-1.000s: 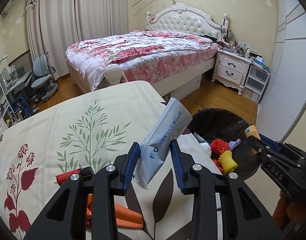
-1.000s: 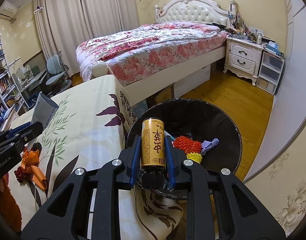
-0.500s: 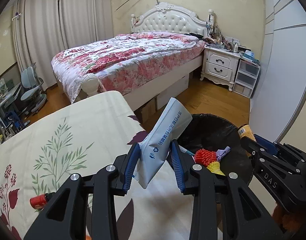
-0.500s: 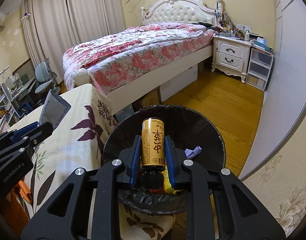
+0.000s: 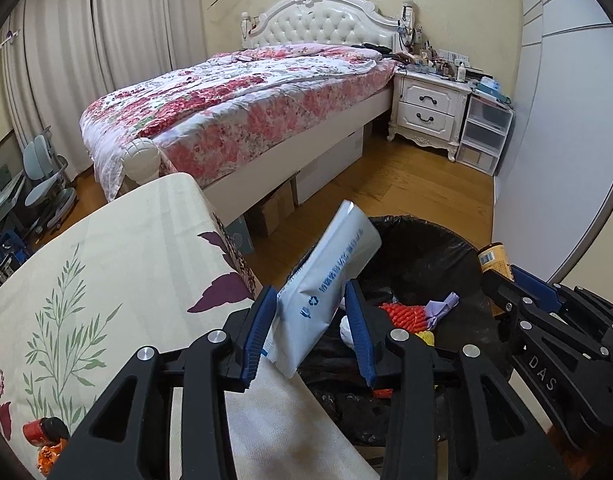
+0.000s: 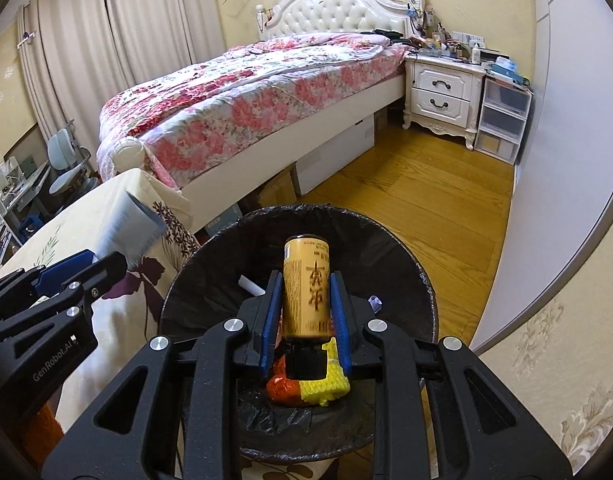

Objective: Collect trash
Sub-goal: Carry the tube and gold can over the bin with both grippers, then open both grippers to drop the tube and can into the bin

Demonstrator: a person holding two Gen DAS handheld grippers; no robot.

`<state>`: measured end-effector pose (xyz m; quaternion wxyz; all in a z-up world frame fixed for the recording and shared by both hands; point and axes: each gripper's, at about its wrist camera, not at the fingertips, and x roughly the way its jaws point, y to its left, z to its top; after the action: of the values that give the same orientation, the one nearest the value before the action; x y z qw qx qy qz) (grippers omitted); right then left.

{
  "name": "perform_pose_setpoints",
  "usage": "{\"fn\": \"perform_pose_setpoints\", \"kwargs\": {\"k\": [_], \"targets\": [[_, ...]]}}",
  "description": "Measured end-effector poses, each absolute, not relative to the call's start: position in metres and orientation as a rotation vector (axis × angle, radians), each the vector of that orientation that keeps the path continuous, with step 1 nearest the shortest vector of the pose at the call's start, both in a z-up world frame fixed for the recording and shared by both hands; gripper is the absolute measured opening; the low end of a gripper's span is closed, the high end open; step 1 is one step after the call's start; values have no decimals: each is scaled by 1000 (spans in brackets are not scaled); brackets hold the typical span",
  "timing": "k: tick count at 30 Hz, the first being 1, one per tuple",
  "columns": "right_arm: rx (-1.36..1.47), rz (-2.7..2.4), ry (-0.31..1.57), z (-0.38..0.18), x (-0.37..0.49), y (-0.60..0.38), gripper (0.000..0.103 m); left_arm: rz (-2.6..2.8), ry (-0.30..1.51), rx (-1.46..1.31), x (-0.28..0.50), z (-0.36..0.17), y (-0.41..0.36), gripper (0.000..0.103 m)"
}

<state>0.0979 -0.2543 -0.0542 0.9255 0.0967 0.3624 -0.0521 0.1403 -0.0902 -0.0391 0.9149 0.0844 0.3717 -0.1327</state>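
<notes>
A black-lined trash bin (image 5: 418, 240) stands beside the table and holds a red spiky piece (image 5: 402, 314), a purple scrap (image 5: 442, 308) and a yellow knitted piece (image 6: 326, 380). My left gripper (image 5: 310, 292) hangs over the bin's near rim, and its jaws are opening. A grey-white pouch (image 5: 338, 264) leans between them, clear of the right pad. My right gripper (image 6: 305, 280) is shut on a yellow drink can (image 6: 306, 288) above the bin (image 6: 406, 256). In the right wrist view the left gripper (image 6: 102, 264) and pouch (image 6: 126, 228) show at left.
The table under a floral cloth (image 5: 126, 260) lies left of the bin, with a red-capped item (image 5: 36, 430) near its lower left. Beyond are a bed (image 5: 246, 100), a white nightstand (image 5: 430, 108) and wooden floor (image 6: 426, 200).
Both grippers have moved off the table to over the bin. The left jaws have widened and the pouch now tilts loose between them. The can stays gripped.
</notes>
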Motion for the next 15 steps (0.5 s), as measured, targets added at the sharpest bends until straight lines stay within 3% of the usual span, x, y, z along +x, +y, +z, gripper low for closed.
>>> {"fn": "perform_pose_setpoints", "kwargs": {"k": [2, 6, 15], "targets": [[200, -117, 745, -56, 99, -256, 29, -264, 764, 178, 141, -41, -90, 59], [193, -146, 740, -57, 95, -259, 39, -243, 751, 172, 136, -39, -85, 75], [185, -161, 726, -51, 77, -256, 72, -204, 765, 130, 123, -29, -62, 82]]}}
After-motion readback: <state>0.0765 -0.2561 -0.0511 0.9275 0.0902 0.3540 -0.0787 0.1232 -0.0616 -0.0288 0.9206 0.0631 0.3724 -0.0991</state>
